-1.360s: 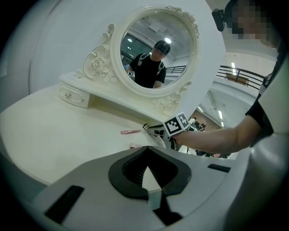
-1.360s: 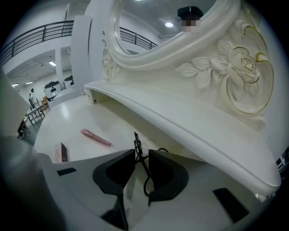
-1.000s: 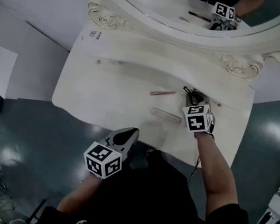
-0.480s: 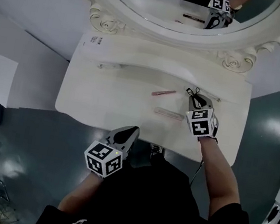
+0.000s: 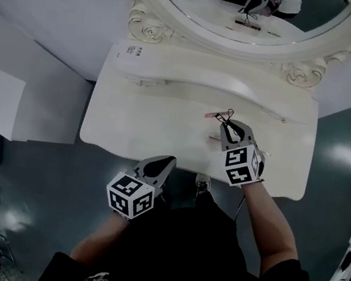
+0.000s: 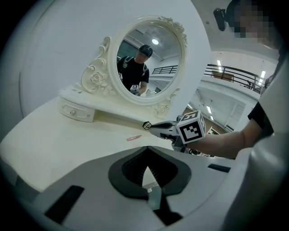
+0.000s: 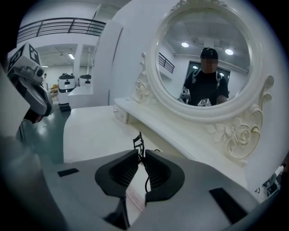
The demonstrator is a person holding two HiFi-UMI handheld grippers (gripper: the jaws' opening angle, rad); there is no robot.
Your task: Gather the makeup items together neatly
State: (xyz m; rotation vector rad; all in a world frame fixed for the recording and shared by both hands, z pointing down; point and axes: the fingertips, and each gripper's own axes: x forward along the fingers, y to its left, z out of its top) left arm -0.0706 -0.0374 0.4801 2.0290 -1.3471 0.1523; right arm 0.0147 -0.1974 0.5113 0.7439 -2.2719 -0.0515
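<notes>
My right gripper [image 5: 227,123] is shut on a black wire eyelash curler [image 5: 224,116], which sticks out past its tips [image 7: 137,145]. It hovers over the white vanity table [image 5: 138,123], the curler's end just right of a pink stick [image 5: 211,115]. A clear tube [image 5: 214,137] lies partly under that gripper and shows through the jaw gap [image 7: 134,198]. My left gripper [image 5: 161,166] hangs off the table's front edge, shut and empty. The left gripper view shows the right gripper [image 6: 151,127] and the pink stick [image 6: 133,137].
An oval mirror [image 5: 252,9] in a carved white frame stands at the back on a low drawer shelf [image 5: 206,81]. A white label [image 5: 134,50] lies at the shelf's left end. A dark glossy floor [image 5: 36,166] surrounds the table.
My right gripper has closed on the curler and carried it left, from near the table's right end to beside the pink stick and over the clear tube. The left gripper has stayed put.
</notes>
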